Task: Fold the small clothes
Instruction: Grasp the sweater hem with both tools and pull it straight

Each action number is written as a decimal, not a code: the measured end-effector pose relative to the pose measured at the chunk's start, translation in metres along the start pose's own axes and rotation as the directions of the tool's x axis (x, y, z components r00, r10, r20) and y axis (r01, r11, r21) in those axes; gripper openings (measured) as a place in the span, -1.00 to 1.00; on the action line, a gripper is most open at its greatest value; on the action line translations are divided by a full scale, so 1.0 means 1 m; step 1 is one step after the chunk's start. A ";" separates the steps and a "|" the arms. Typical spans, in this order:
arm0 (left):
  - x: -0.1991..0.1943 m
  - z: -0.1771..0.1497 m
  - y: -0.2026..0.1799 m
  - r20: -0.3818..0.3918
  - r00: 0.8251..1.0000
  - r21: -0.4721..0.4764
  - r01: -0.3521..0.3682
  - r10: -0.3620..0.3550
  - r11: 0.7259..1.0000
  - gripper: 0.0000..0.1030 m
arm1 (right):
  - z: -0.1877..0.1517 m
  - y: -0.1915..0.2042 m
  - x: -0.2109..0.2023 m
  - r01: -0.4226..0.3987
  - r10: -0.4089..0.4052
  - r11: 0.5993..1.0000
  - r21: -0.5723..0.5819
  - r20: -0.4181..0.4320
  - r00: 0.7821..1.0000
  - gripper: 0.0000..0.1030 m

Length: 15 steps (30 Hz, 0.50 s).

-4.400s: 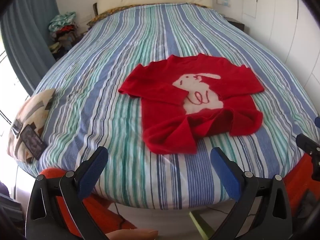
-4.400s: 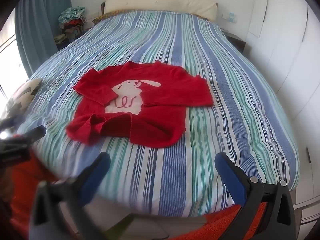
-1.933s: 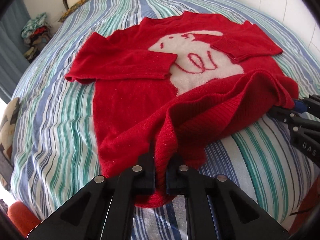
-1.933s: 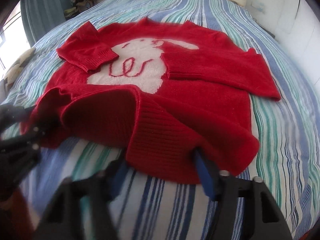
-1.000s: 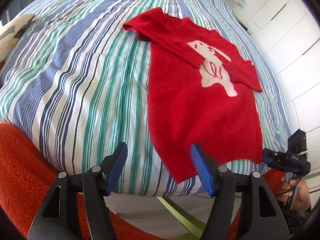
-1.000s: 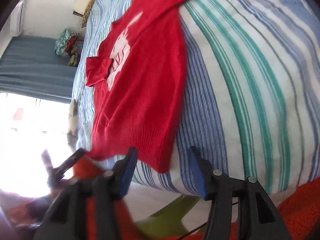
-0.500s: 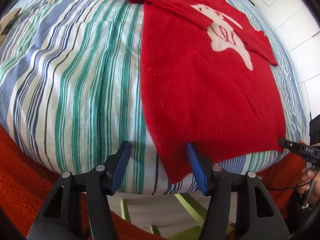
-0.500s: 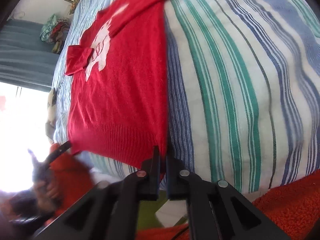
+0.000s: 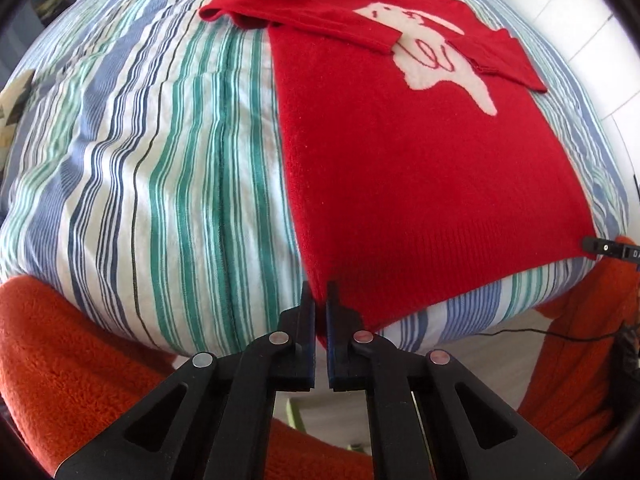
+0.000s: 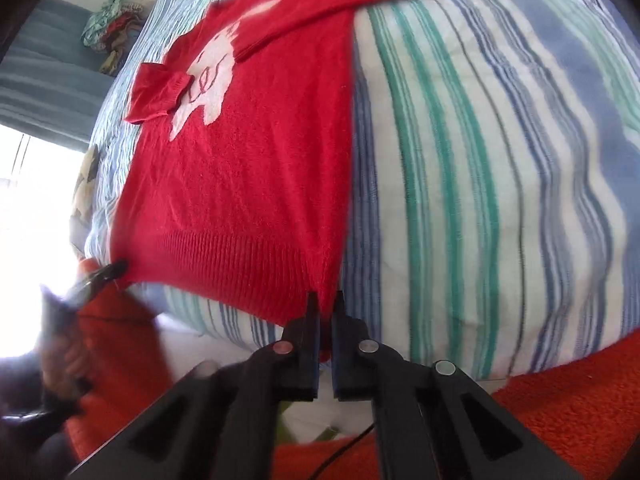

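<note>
A small red sweater (image 9: 408, 132) with a white rabbit on its front lies flat on the striped bed, both sleeves folded in over the chest. Its ribbed hem hangs at the near bed edge. My left gripper (image 9: 321, 292) is shut on the hem's left corner. My right gripper (image 10: 326, 302) is shut on the hem's right corner; the sweater also shows in the right wrist view (image 10: 248, 152). Each gripper's tip shows in the other's view, at the opposite hem corner.
The bed (image 9: 160, 152) has a blue, green and white striped cover. A patterned cushion (image 9: 14, 104) lies at its left edge. A pile of clothes (image 10: 112, 32) sits beside the bed's far end. Orange fleece (image 9: 60, 344) fills the foreground below the bed edge.
My left gripper has closed on the left hem corner; half a second ago it was open around it. My right gripper stays shut on the right corner. The hem is pulled straighter.
</note>
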<state>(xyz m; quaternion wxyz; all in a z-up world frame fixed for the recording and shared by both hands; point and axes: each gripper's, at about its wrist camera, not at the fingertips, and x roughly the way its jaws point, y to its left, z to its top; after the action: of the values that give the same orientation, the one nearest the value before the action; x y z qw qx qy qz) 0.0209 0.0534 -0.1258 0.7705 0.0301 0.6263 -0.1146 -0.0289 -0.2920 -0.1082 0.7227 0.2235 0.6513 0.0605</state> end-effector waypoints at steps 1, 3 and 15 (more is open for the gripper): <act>0.006 0.001 -0.002 -0.018 1.000 0.012 -0.020 0.020 1.000 -0.97 | 0.000 -0.004 0.000 0.017 -0.017 1.000 0.001 -0.007 1.000 -0.94; 0.021 0.000 -0.012 -0.045 0.996 0.060 -0.079 0.081 0.995 -0.97 | 0.003 -0.007 0.015 0.048 -0.048 0.999 -0.003 -0.046 0.998 -0.94; 0.065 0.006 -0.044 -0.040 0.956 0.183 -0.278 0.290 0.943 -0.96 | 0.011 -0.013 0.053 0.103 -0.102 0.994 0.022 -0.072 0.992 -0.98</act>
<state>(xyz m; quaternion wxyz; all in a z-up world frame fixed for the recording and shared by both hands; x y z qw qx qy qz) 0.0295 0.0007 -0.1833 0.7521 0.1917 0.6280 -0.0561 -0.0133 -0.2860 -0.1608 0.6985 0.1967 0.6877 0.0228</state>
